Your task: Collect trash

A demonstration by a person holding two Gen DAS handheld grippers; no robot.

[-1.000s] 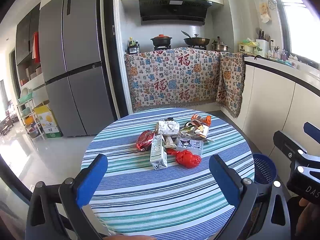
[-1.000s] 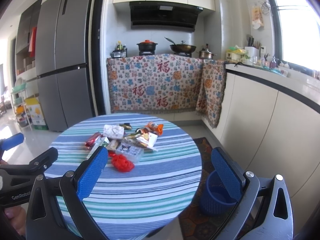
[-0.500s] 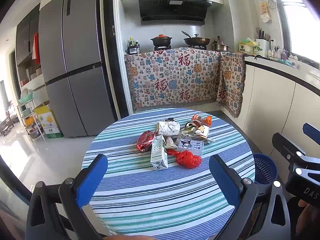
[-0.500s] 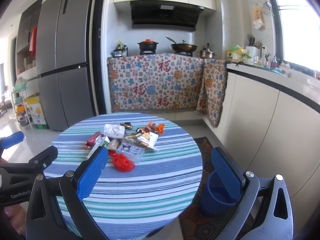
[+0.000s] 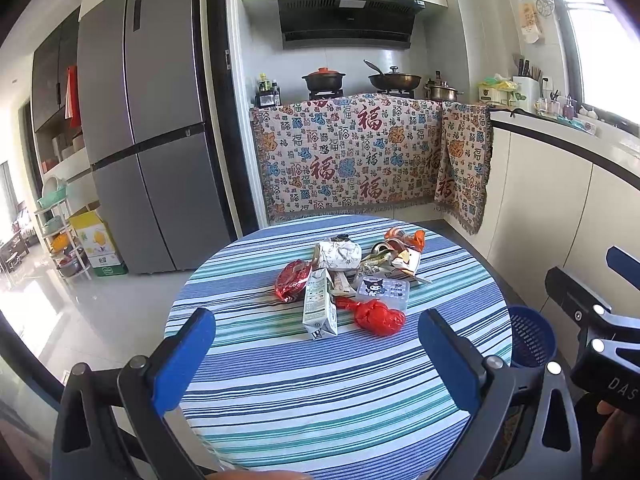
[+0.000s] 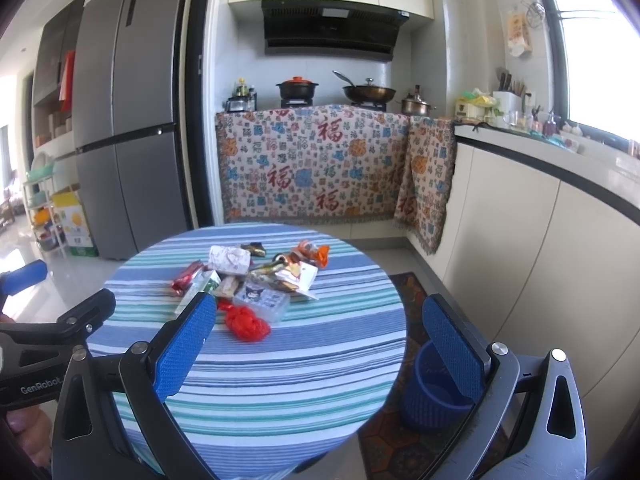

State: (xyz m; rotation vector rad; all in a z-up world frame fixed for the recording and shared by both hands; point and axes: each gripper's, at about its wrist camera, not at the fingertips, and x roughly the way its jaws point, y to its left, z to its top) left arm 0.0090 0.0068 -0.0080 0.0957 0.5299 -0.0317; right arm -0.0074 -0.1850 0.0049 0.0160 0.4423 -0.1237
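Observation:
A pile of trash lies mid-table on the round striped table [image 5: 320, 400]: a white-green carton [image 5: 319, 304], a red crumpled bag [image 5: 378, 317], a red foil wrapper [image 5: 292, 280], a cartoon-print packet [image 5: 384, 288] and a white wrapped packet [image 5: 340, 255]. The red bag [image 6: 246, 322] and the table [image 6: 280, 380] also show in the right wrist view. My left gripper [image 5: 316, 354] is open and empty, short of the pile. My right gripper [image 6: 320, 344] is open and empty over the table's right side. A blue bin [image 6: 432, 388] stands on the floor right of the table.
The blue bin also shows in the left wrist view [image 5: 530, 338]. A grey fridge [image 5: 152, 140] stands at the back left. A cloth-draped counter [image 5: 360, 156] with pots is behind the table. White cabinets [image 6: 540, 240] run along the right. A patterned mat [image 6: 404, 432] lies under the bin.
Both grippers have crept slightly forward toward the table. Both stay open and empty. The trash has not moved.

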